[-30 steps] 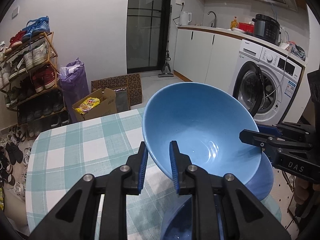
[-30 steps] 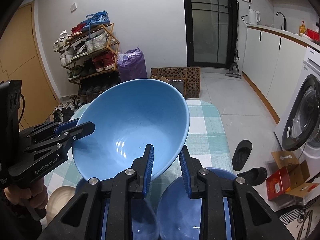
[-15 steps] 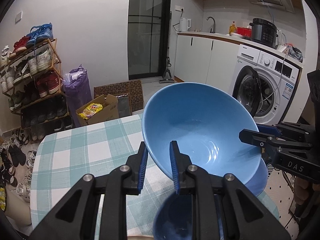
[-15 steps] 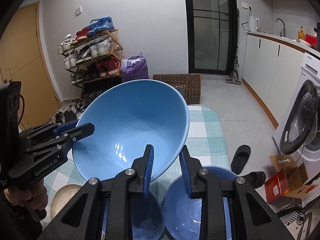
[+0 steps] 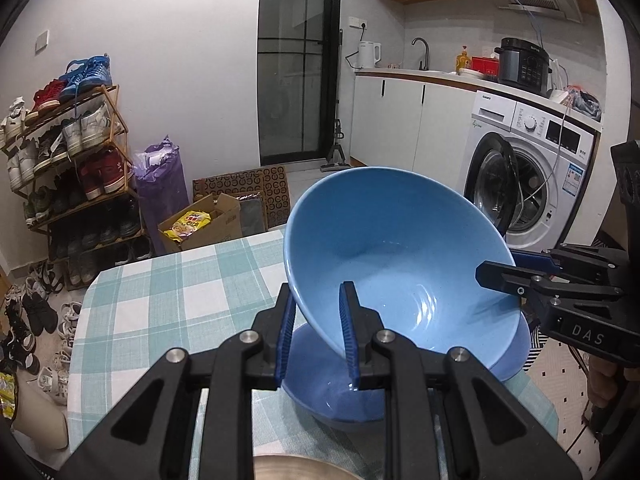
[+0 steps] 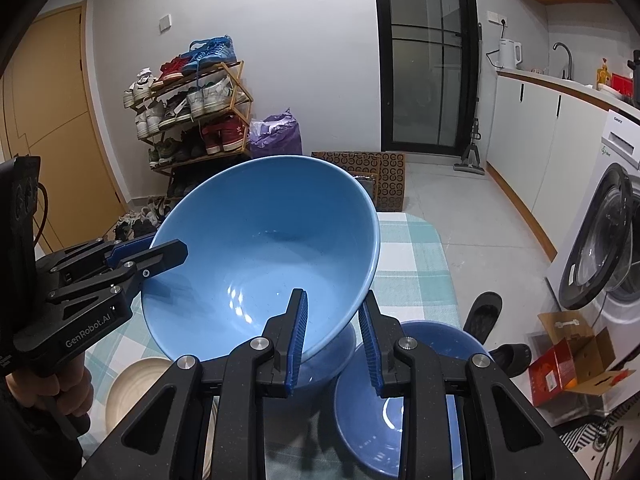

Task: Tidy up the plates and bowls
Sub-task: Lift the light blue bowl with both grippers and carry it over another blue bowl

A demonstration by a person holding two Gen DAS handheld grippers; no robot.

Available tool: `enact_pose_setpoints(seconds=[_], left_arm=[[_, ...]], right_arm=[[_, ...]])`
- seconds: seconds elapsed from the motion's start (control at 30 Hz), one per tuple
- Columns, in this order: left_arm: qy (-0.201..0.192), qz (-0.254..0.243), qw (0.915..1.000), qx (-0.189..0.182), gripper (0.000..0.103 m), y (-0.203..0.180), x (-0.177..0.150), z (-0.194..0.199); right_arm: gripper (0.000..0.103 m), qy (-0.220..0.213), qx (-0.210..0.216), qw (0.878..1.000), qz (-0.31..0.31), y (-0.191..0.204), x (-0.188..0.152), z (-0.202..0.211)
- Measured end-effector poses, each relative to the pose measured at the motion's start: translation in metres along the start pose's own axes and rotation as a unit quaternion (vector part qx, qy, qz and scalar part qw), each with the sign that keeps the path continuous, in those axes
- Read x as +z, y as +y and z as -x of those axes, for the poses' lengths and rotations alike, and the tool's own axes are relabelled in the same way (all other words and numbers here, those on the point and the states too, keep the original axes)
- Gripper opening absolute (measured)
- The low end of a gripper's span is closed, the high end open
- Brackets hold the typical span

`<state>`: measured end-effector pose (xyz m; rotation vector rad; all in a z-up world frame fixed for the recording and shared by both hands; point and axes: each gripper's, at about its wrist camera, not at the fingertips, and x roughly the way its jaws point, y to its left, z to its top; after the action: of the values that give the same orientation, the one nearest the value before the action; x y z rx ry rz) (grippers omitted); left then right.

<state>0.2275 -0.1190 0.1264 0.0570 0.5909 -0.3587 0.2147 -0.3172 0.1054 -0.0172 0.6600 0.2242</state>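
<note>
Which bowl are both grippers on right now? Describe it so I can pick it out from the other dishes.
On the checked tablecloth, look above the dishes near the front edge. The large light blue bowl is tilted in the air, its rim pinched by the left gripper and right gripper. The darker blue bowl and cream dish sit lower.

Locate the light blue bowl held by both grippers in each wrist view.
Left wrist: light blue bowl centre-right, rim pinched by the left gripper.
Right wrist: centre-left, rim pinched by the right gripper.
Shared landmark: shoe rack.
</note>
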Motion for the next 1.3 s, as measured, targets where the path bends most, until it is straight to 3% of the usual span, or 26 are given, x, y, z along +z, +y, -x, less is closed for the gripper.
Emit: enact_pose_setpoints(seconds=[0.6, 1.3], left_arm=[[0.013, 0.011, 0.9998, 0.007, 0.02, 0.01, -0.032, 0.005], [0.059, 0.023, 0.998, 0.005, 0.02, 0.014, -0.064, -0.019]], right_arm=[[0.027, 0.014, 0.015, 1.0, 0.006, 0.022, -0.032, -0.007], [0.027, 0.055, 0.022, 0.998, 0.0, 0.03, -0.062, -0.041]])
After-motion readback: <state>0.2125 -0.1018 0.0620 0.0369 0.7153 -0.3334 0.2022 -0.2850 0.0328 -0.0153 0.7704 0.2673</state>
